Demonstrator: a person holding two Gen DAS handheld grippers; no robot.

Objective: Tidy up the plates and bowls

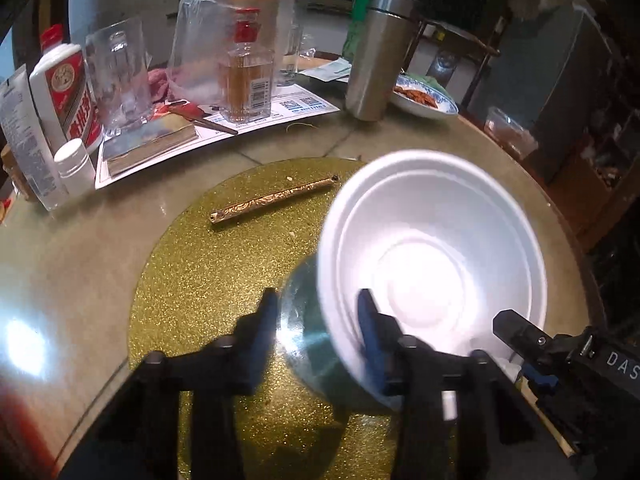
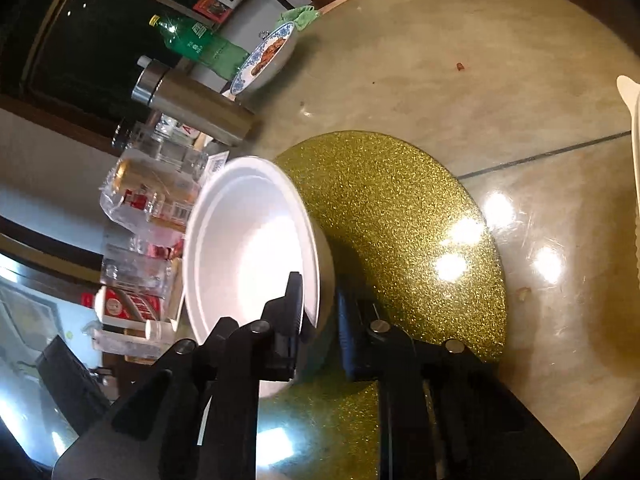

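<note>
While both grippers meet at the white bowl (image 1: 432, 256), it hangs tilted above the gold glitter mat (image 1: 208, 276) that lies on the bench (image 1: 60, 264), its opening turned up and sideways and nothing inside it. The outside wall looks greenish in the left wrist view. Beyond the mat from the bowl stands a blue-and-white dish (image 1: 424, 98) with reddish-brown food in it, and beside that dish a steel flask (image 1: 376, 56) and a green bottle (image 1: 366, 4). A square glass bottle (image 1: 246, 80) near the far edge of the mat holds amber liquid; a clear glass mug (image 1: 120, 72) beside it looks empty.

Only the left wrist view shows the ornate gold stick (image 1: 272, 200) lying on the mat beyond the bowl, plus a book (image 1: 152, 144) past the mat. Only the right wrist view shows a pale object (image 2: 632, 128) at the frame's edge, well apart from the mat.

The left gripper (image 1: 320, 320) has its fingers spread about halfway, one outside the bowl wall and one inside over the rim; whether both press it I cannot tell. The right gripper (image 2: 318, 308) straddles the rim on the opposite side, fingers (image 2: 294, 304) pinched against the wall and gripping it.
</note>
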